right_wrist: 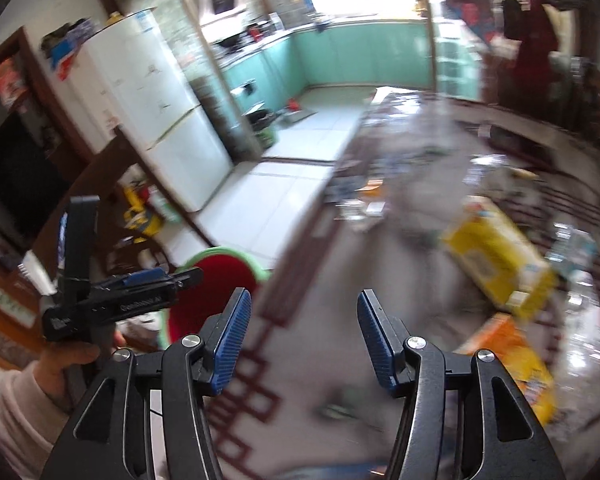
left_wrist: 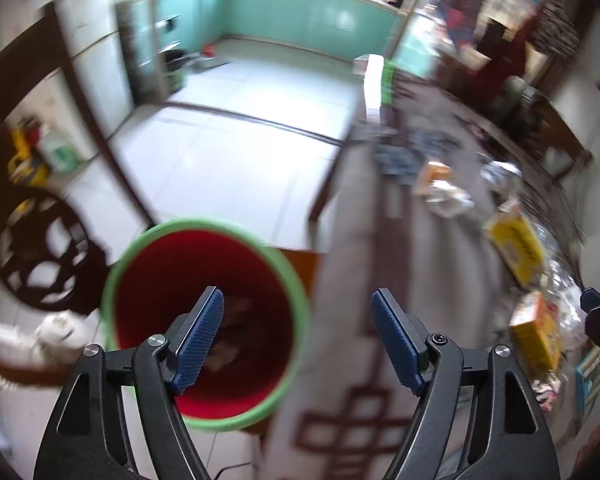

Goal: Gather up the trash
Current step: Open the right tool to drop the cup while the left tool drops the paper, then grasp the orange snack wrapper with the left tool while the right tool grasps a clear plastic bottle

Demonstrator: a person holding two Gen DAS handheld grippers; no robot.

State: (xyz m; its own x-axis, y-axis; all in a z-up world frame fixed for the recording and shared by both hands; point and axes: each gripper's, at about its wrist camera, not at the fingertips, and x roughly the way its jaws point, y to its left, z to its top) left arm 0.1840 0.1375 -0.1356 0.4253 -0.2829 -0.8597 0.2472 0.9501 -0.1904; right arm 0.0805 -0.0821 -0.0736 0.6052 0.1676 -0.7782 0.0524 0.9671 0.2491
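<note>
A red bin with a green rim (left_wrist: 204, 320) stands on the floor beside the table's left edge; dark scraps lie inside it. My left gripper (left_wrist: 298, 340) is open and empty, its left finger over the bin. It also shows in the right wrist view (right_wrist: 148, 280) above the bin (right_wrist: 220, 276). My right gripper (right_wrist: 302, 340) is open and empty over the patterned tablecloth (right_wrist: 320, 360). Trash lies on the table: a yellow box (right_wrist: 496, 256), an orange box (right_wrist: 512, 364), crumpled wrappers (left_wrist: 444, 192). Both views are blurred.
A white fridge (right_wrist: 160, 112) stands at the left, with turquoise kitchen cabinets (left_wrist: 300, 12) behind. A dark carved chair back (left_wrist: 40, 248) is left of the bin. Yellow items (left_wrist: 24, 164) sit on the floor. Clear plastic packaging (right_wrist: 576, 248) lies at the table's right.
</note>
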